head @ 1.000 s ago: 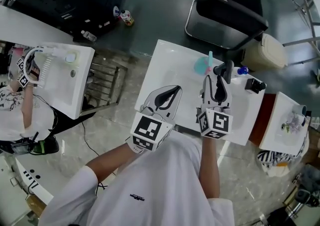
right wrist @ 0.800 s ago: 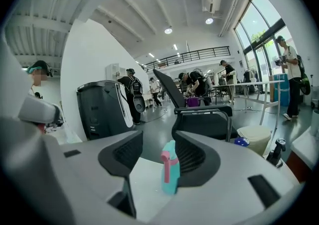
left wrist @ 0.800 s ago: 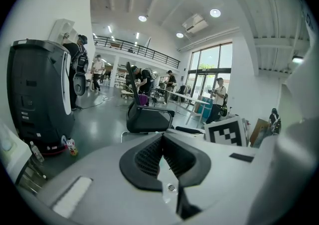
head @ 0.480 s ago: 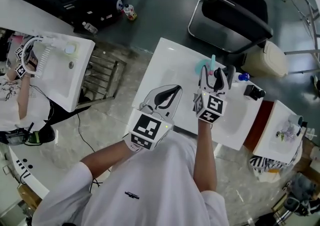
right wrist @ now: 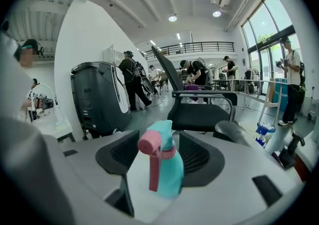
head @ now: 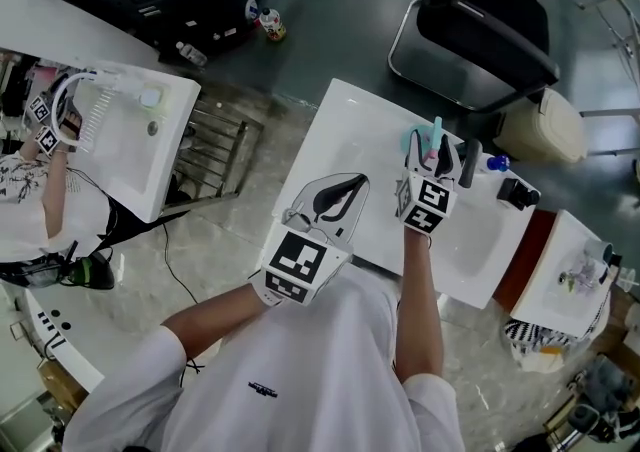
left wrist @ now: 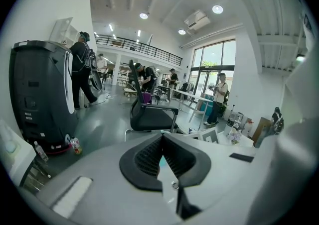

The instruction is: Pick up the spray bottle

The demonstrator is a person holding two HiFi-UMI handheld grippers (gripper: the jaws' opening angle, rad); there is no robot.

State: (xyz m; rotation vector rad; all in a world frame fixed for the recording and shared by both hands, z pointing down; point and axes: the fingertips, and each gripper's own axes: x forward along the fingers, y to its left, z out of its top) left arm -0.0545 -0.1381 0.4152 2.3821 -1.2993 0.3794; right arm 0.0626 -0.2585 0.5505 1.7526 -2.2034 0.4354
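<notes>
A teal spray bottle [head: 424,139] with a pink nozzle and trigger stands upright near the far edge of the white table [head: 345,130]. My right gripper [head: 437,153] has reached it. Its jaws have just been opening, and in the right gripper view the spray bottle [right wrist: 167,167] stands between the wide jaws of the right gripper [right wrist: 158,155], with a gap on each side. My left gripper [head: 350,183] is shut and empty over the table's near left part. In the left gripper view the left gripper [left wrist: 161,138] has its tips together.
A dark grey handle-like object [head: 468,162], a small blue-capped bottle [head: 497,162] and a black device [head: 520,192] lie right of the spray bottle. A black office chair [head: 490,10] stands beyond the table. Other white tables [head: 130,160] flank it.
My right gripper moved forward over the table to the spray bottle and its jaws spread wider around it. The left gripper stayed where it was, shut.
</notes>
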